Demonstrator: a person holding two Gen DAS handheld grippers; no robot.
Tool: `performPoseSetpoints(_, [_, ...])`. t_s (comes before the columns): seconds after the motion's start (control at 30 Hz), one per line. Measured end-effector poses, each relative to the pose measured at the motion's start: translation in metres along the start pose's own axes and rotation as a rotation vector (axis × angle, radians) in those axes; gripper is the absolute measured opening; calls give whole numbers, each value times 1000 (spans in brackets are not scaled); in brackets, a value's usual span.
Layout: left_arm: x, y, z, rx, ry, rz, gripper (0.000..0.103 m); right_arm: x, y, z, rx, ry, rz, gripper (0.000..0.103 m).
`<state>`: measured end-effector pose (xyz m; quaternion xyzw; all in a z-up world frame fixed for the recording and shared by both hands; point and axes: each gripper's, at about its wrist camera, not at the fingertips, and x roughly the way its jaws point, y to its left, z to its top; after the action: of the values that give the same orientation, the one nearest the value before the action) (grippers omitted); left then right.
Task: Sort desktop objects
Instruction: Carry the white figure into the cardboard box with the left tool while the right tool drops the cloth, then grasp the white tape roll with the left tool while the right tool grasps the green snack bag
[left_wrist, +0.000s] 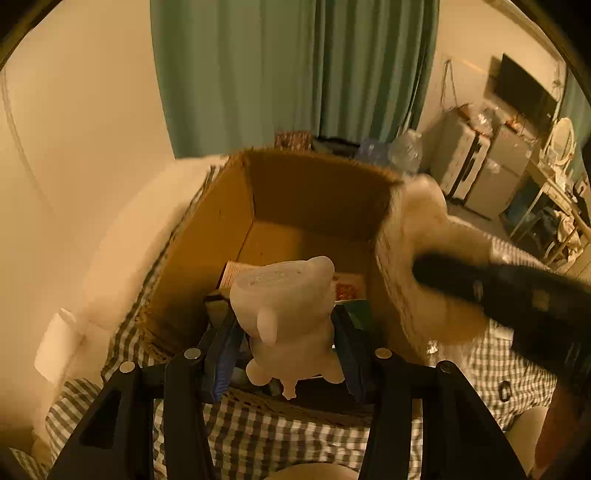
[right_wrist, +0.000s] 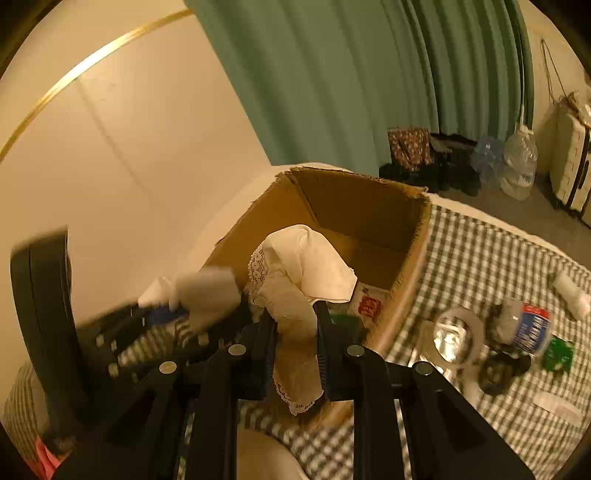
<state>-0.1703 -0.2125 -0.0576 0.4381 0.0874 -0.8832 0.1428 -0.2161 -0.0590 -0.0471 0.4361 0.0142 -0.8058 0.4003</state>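
Note:
My left gripper (left_wrist: 280, 314) is shut on a white pig-shaped figurine (left_wrist: 288, 314) and holds it over the near edge of an open cardboard box (left_wrist: 207, 236). My right gripper (right_wrist: 295, 310) is shut on a cream lace-edged cloth (right_wrist: 295, 273) and holds it over the same box (right_wrist: 369, 210). In the left wrist view the right gripper with its cloth (left_wrist: 424, 236) appears blurred at the box's right wall. In the right wrist view the left gripper and figurine (right_wrist: 207, 291) appear blurred at the left. A few flat packets (left_wrist: 347, 288) lie on the box floor.
The box stands on a green checked cloth (right_wrist: 480, 251). Right of it lie a tape roll (right_wrist: 458, 339), a labelled bottle (right_wrist: 528, 325), a green packet (right_wrist: 557, 354), a dark round object (right_wrist: 498, 369) and a white tube (right_wrist: 570, 291). Wall left, green curtain (left_wrist: 295, 66) behind.

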Motion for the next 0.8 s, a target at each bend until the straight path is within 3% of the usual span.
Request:
performPoseSetpoints(0.07, [8, 1, 2, -7, 21, 14, 51, 15, -8, 11, 30, -2, 14, 27])
performPoseSetpoints(0.1, [10, 4, 1, -15, 29, 24, 60, 20, -11, 16, 52, -13, 19, 39])
performPoseSetpoints(0.13, [14, 4, 3, -22, 39, 42, 70, 22, -17, 23, 96, -36, 22, 72])
performPoseSetpoints(0.17, [16, 4, 2, -27, 41, 52, 91, 21, -20, 25, 126, -61, 18, 89])
performPoseSetpoints(0.2, [17, 5, 2, -35, 36, 70, 100, 16, -25, 28, 159, -104, 12, 89])
performPoseSetpoints(0.3, [14, 17, -3, -38, 28, 106, 101, 0, -36, 31, 167, -167, -14, 89])
performPoseSetpoints(0.47, [5, 7, -8, -43, 35, 98, 100, -33, -61, 18, 159, -220, -167, 89])
performPoseSetpoints(0.63, [-27, -32, -14, 9, -11, 58, 101, -86, -93, -11, 170, -269, -333, 89])
performPoseSetpoints(0.8, [-50, -88, -26, 75, -49, 3, 103, -137, -129, -48, 240, -288, -442, 89])
